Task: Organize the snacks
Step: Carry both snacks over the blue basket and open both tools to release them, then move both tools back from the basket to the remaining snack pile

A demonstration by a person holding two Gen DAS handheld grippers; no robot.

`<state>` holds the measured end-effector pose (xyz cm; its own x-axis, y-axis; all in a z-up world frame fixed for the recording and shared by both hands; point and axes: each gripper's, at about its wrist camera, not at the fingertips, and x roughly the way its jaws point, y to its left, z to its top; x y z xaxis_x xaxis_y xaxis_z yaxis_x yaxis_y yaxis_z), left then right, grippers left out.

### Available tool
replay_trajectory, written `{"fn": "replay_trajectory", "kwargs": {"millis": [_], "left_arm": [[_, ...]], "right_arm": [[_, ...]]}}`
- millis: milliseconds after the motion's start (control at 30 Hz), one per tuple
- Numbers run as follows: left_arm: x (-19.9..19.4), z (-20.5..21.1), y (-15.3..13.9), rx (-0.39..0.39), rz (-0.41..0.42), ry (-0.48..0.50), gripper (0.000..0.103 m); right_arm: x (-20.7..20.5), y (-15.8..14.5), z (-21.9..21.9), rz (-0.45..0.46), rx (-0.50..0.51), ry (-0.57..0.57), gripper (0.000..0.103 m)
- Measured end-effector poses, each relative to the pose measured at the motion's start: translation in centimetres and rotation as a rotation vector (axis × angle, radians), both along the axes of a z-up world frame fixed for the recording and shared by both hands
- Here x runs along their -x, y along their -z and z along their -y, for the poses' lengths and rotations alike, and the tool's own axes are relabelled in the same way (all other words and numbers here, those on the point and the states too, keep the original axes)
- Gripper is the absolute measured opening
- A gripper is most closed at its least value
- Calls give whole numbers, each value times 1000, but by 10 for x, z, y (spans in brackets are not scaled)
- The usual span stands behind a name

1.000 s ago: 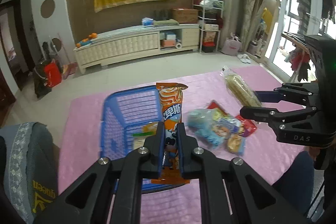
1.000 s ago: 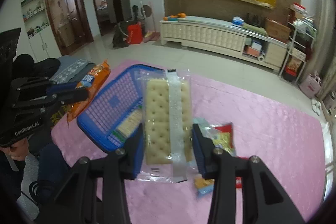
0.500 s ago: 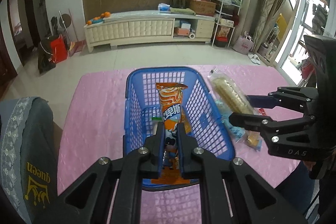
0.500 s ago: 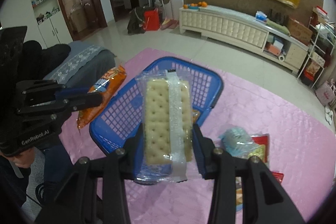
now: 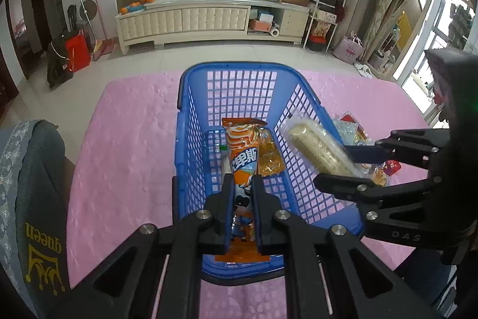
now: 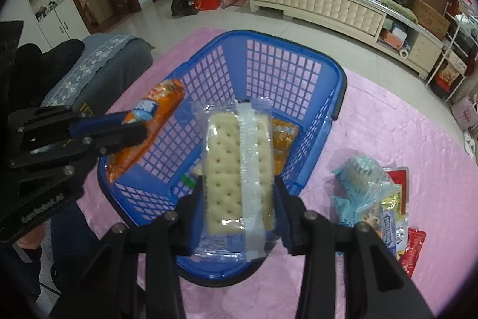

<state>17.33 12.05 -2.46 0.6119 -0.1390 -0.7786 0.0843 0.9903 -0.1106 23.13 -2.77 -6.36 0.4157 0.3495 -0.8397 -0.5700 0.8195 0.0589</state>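
Snacks (image 5: 242, 157) over basket rim (image 5: 191, 73), pink mat (image 5: 125, 157)

Blue basket (image 5: 191, 139) = hard plastic mesh; cracker pack (image 6: 239, 166) clear glossy film; pink cloth (image 5: 125, 145) matt, quilted.

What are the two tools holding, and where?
Left tool pinches the orange snack packet near its bottom end. Right tool grips the cracker pack by its sides.

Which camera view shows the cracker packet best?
The right wrist view: the cracker packet faces the camera flat, clamped in the right gripper. The left wrist view shows it only edge-on, above the blue basket.
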Motion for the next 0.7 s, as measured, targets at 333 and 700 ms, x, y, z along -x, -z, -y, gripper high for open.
{"fn": "replay_trajectory", "kwargs": {"millis": [333, 700], "left_arm": [[-2, -6, 5, 4, -8, 3, 10], [13, -5, -5, -7, 23, 31, 54]], "right_arm": [[-2, 0, -8, -16, 19, 11, 49], [9, -11, 0, 65, 85, 46, 90]]}}
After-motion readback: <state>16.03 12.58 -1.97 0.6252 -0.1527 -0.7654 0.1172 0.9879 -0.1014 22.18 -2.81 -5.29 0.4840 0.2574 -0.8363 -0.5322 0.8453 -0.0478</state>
